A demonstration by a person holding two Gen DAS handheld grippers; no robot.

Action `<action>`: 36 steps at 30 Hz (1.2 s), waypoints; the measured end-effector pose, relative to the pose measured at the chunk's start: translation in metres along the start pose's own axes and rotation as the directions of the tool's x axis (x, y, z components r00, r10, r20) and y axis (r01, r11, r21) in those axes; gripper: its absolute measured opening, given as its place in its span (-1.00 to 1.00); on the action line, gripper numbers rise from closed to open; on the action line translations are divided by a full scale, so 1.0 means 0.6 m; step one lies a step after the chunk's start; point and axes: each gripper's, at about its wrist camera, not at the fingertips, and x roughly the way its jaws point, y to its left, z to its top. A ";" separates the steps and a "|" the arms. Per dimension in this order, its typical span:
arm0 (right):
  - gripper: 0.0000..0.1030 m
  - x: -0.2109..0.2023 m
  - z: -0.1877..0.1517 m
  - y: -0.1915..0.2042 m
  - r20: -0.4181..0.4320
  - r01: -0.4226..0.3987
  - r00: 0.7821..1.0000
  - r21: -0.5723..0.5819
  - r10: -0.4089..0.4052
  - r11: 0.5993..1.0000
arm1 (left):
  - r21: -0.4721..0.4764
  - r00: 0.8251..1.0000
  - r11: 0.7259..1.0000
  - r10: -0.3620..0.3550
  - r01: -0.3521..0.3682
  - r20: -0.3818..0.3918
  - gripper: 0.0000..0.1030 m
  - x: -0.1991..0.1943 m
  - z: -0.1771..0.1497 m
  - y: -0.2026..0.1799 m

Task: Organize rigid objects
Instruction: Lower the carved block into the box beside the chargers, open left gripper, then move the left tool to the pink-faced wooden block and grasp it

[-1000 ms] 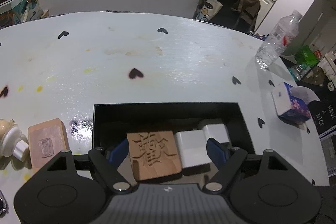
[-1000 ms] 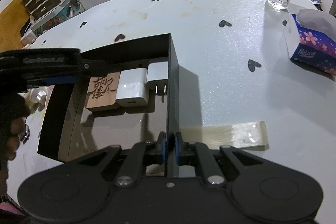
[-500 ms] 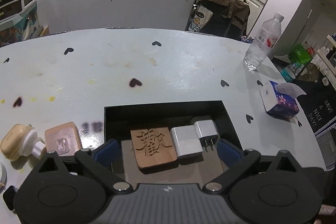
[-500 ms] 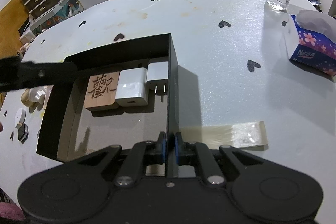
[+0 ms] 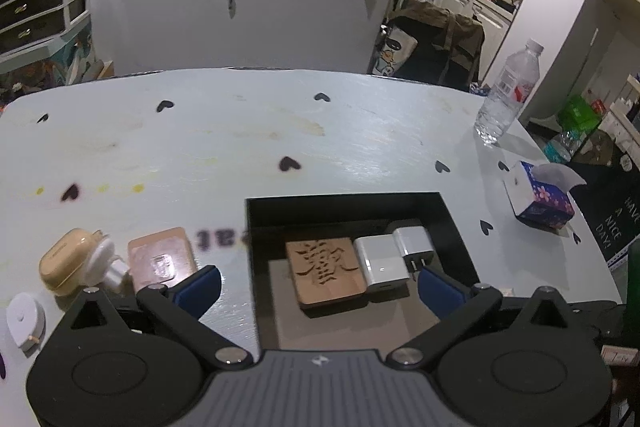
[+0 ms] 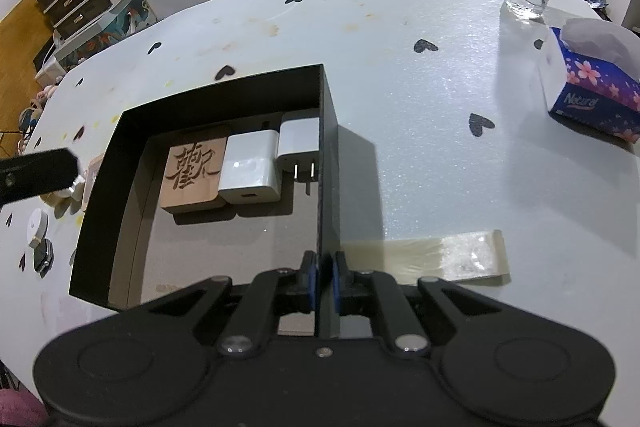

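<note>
Resting on a pale worktop (image 6: 420, 131) printed with small black hearts, a shallow black box (image 6: 100, 211) is the largest task item. It looks like light, stiff card, so its thin right wall is the natural place to pinch. The right hand-held gripper (image 6: 324, 279) does just that at the 6 o'clock end of that wall, its jaws nearly closed on the card.

Inside the box, a carved wooden block (image 6: 192, 171) lies flat at about 11 o'clock, touching a white charger (image 6: 250, 169), which touches a smaller white plug (image 6: 299, 139) against the right wall. All look hard and smooth; their straight side faces would give the firmest hold.

The left hand-held gripper (image 5: 320, 285) hangs above the box's left wall, its jaws having just swung wide apart, nothing between them.

Outside, at 9 o'clock of the box, wait a pink block (image 5: 162, 259), a rounded beige case (image 5: 66, 265) that seems slippery, and a small white piece (image 5: 106, 265).
</note>
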 end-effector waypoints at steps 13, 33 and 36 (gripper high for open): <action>-0.84 0.000 0.002 0.000 -0.002 0.004 1.000 0.000 -0.004 1.000 | -0.186 0.989 0.972 0.150 -0.145 0.015 1.00 -0.025 -0.032 0.140; -0.83 0.000 0.002 -0.001 0.000 0.001 1.000 0.008 -0.001 1.000 | -0.338 0.994 0.936 0.078 -0.102 -0.083 0.68 0.124 -0.029 0.200; -0.83 0.000 0.001 -0.002 0.001 -0.003 1.000 0.015 0.003 1.000 | -0.317 0.988 0.938 0.113 -0.140 -0.103 0.65 0.144 -0.019 0.200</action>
